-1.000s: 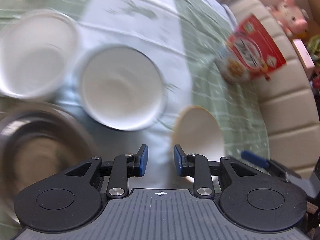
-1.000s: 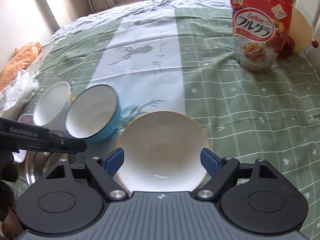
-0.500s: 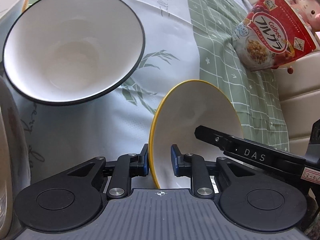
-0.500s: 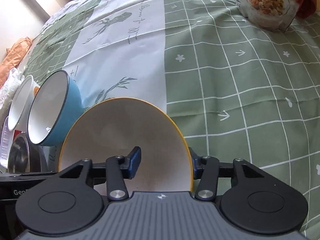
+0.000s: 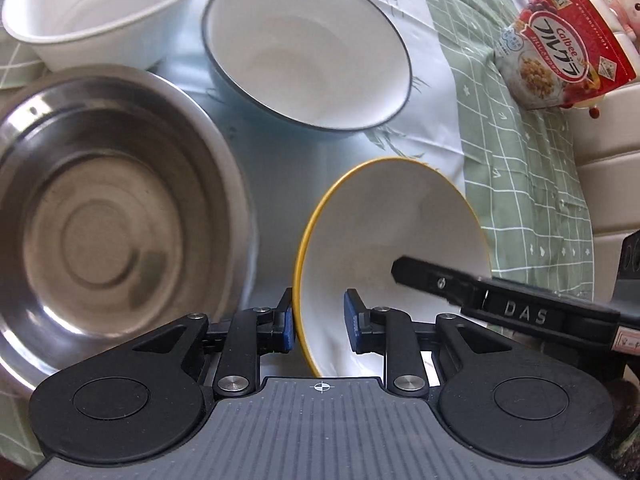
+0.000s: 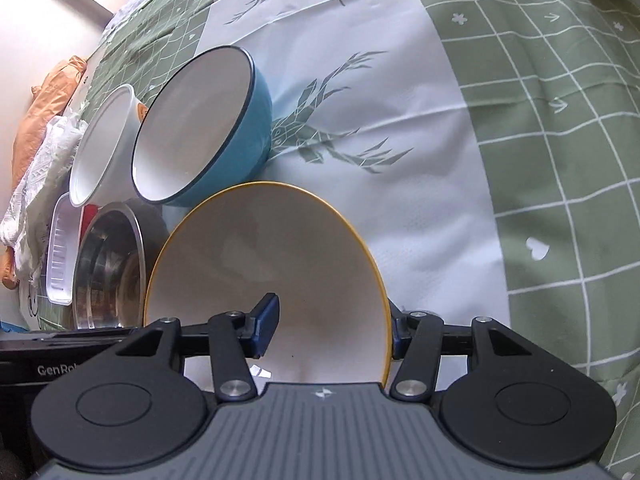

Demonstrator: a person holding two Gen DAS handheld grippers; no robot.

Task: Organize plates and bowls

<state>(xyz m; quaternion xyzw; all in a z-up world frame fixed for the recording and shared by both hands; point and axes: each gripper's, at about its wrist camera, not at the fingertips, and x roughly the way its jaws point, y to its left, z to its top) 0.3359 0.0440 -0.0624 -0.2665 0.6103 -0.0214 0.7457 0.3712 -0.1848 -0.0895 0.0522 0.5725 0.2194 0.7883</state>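
A white bowl with a yellow rim [image 5: 392,232] [image 6: 272,248] sits tilted between both grippers. My left gripper [image 5: 318,316] straddles its left rim, outer pad against the rim and inner pad inside the bowl. My right gripper [image 6: 332,324] straddles the opposite rim, and its inner finger [image 5: 440,284] reaches into the bowl. Both pairs of jaws are opening slightly but still hold the bowl wall. Left of it stands a steel bowl [image 5: 112,216] [image 6: 108,272]. Beyond are a blue bowl [image 5: 308,48] [image 6: 248,132] and a white bowl [image 5: 100,4] [image 6: 104,148].
A green checked cloth with a white deer panel [image 6: 540,160] covers the surface. A red cereal bag [image 5: 560,52] stands at the far right by a cushioned edge. A white plastic tray [image 6: 62,252] and bunched orange and white fabric [image 6: 44,108] lie at the left.
Both grippers came down and closed on the yellow-rimmed bowl's rim. It then moved with them away from the blue bowl to beside the steel bowl.
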